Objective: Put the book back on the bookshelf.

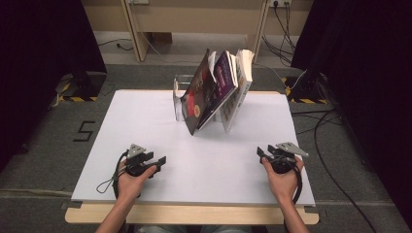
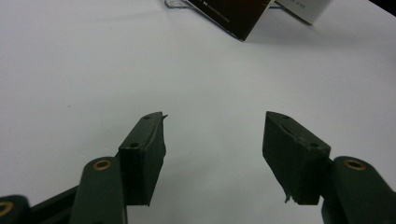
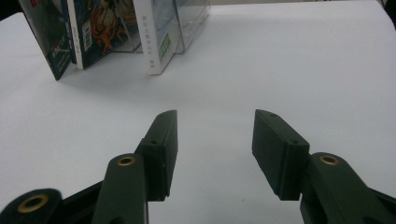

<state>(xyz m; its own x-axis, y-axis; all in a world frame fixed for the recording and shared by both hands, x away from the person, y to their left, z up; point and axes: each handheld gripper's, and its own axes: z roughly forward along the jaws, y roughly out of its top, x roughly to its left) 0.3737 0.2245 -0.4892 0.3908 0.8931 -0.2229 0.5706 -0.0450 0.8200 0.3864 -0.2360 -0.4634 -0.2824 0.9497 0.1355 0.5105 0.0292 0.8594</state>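
A white bench [image 1: 145, 126] fills the middle of the scene, with a person seated at its near edge. At its far middle stand three books [image 1: 218, 90], all leaning to the left against a clear stand [image 1: 179, 97]: a dark-covered one nearest the left, a purple-covered one in the middle and a pale one on the right whose pages fan at the top. Well apart from them, at the near left, the left tongs [image 1: 158, 160] rest in the person's left hand [image 1: 128, 179] just above the bench, their jaws spread wide with only bare white surface between them. At the near right, the right tongs [image 1: 262, 154] sit in the right hand [image 1: 284, 177], also parted wide and gripping nothing, pointing toward the books at the far side.
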